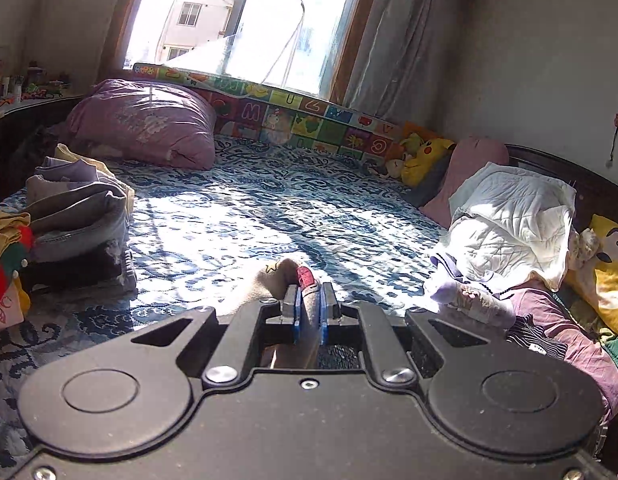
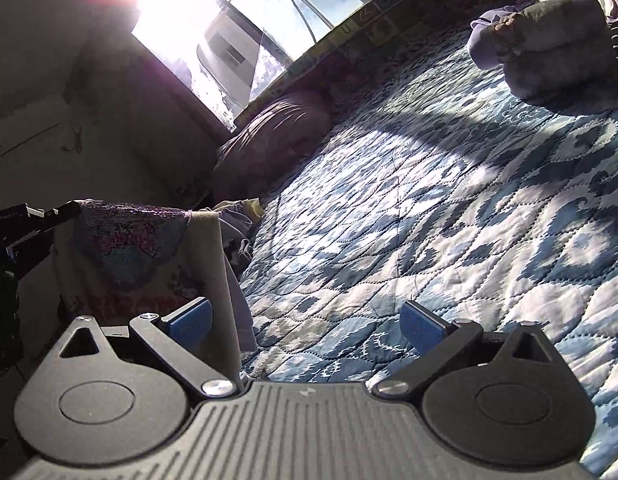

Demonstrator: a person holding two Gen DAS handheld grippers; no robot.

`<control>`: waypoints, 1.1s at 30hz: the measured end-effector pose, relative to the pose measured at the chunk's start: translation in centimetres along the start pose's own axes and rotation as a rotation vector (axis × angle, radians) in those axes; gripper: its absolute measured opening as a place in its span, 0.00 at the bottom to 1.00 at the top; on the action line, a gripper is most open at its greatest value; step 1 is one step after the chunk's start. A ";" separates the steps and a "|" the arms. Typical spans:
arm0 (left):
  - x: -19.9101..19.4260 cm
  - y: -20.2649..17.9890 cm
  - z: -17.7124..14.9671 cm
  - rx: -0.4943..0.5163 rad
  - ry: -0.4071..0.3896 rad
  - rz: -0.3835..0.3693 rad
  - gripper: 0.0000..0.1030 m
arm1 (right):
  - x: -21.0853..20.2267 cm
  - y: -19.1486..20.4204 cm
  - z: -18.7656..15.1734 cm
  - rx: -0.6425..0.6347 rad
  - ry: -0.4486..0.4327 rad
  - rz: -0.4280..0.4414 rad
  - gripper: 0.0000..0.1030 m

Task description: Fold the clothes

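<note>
Clothes lie in two groups on the blue-and-white quilted bedspread (image 1: 245, 208), and one more garment hangs in the air. At the left side of the bed stands a pile of folded clothes (image 1: 77, 216), grey and lilac pieces stacked over a dark one, with a yellow-and-red bundle (image 1: 7, 252) just beside it. At the right side a loose heap (image 1: 473, 296) of lilac and striped pieces rests against a white quilt (image 1: 513, 228). The left gripper (image 1: 309, 300) has its two blue pads pressed together on one beige garment (image 1: 275, 280) with a red patch, held up above the bedspread. The right wrist view shows the same beige garment (image 2: 145, 264) hanging like a curtain at the left, with a printed blue and pink design on it. The right gripper (image 2: 305, 322) has its two fingers spread wide apart, nothing between them; its left pad (image 2: 191, 318) sits in front of the hanging cloth, whether touching it cannot be told. One purple pillow (image 1: 149, 124) lies at the far left corner under the window (image 1: 245, 20), one yellow plush toy (image 1: 425, 156) at the far right, and an alphabet play mat (image 1: 293, 116) stands along the sill
</note>
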State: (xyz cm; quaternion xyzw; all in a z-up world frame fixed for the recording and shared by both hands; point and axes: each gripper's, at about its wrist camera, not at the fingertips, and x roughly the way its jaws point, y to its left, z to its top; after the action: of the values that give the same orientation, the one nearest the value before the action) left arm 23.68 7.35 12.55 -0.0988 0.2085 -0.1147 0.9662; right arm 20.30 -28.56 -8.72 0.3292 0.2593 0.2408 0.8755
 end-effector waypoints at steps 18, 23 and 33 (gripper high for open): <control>15.2 -3.9 -3.3 0.336 0.150 -0.311 0.06 | 3.5 -4.0 1.6 0.099 0.048 0.007 0.90; 13.9 -1.0 -12.6 0.506 0.364 -0.333 0.06 | 3.8 -4.1 2.0 0.112 0.034 0.012 0.90; 11.4 3.6 -18.2 0.613 0.482 -0.282 0.09 | 6.7 -5.0 4.4 0.105 -0.020 -0.030 0.83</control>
State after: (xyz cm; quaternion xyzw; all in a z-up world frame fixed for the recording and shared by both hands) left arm 26.66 5.17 -8.91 0.1959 0.3693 -0.3224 0.8493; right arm 29.26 -29.86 -11.37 0.3733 0.2677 0.2103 0.8630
